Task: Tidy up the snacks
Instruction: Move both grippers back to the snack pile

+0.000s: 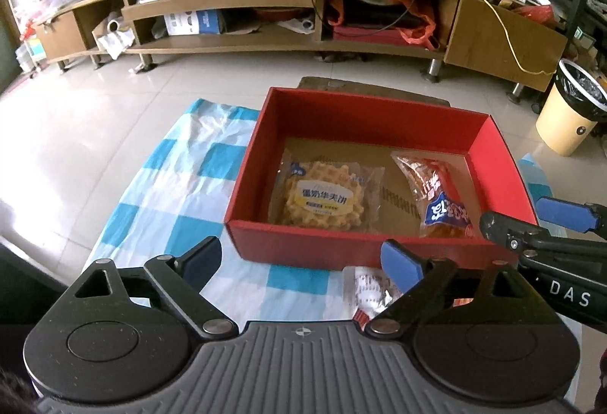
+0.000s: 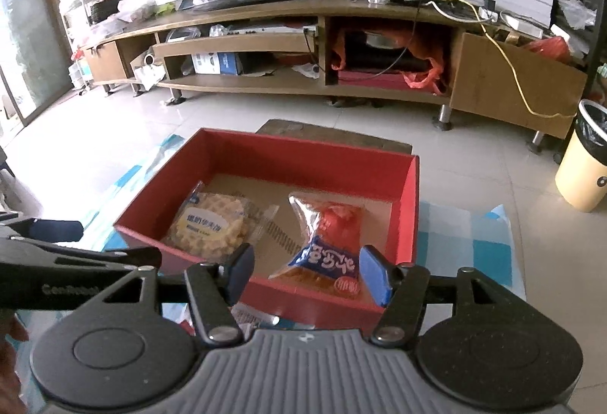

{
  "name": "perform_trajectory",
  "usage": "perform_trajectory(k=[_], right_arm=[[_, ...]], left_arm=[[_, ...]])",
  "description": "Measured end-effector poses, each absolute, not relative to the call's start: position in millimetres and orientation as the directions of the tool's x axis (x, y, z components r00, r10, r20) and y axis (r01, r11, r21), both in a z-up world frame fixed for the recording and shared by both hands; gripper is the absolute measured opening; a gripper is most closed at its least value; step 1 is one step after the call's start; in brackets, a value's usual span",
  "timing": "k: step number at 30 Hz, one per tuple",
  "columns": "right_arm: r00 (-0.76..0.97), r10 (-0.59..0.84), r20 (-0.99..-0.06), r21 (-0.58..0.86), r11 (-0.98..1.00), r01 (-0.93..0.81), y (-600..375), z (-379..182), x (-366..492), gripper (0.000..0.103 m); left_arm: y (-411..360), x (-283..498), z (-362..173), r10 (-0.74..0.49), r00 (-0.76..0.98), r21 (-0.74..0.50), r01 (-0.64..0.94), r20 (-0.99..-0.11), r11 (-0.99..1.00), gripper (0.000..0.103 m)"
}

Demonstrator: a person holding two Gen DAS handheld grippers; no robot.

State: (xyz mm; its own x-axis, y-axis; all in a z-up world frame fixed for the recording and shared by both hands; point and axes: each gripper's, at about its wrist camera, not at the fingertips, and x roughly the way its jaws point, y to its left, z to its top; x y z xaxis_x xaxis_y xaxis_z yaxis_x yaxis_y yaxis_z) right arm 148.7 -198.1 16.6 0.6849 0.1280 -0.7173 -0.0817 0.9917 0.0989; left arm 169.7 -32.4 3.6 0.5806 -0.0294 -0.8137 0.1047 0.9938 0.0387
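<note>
Snacks already sit in the red box (image 1: pixel 373 110): the left wrist view shows a waffle packet (image 1: pixel 322 199) on its left and an orange packet (image 1: pixel 442 201) on its right, both flat on the floor of the box. The left tool (image 1: pixel 303 264) hangs spread and empty above the checked cloth (image 1: pixel 170 186); a silvery packet (image 1: pixel 370 290) lies outside, just before the box's near wall, likely next to be picked.

From the right wrist view, the right tool (image 2: pixel 305 272) is partly spread, pinching nothing, above the near wall of the box (image 2: pixel 303 152).
</note>
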Motion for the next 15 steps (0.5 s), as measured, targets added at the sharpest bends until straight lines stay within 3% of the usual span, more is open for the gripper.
perform_trajectory(k=[15], right_arm=[[0.646,0.161,-0.747,0.102,0.987,-0.128,-183.4,6.3,119.6,0.061]], left_arm=[[4.0,133.5,-7.6,0.008,0.537,0.065,0.087,-0.844,0.994,0.096]])
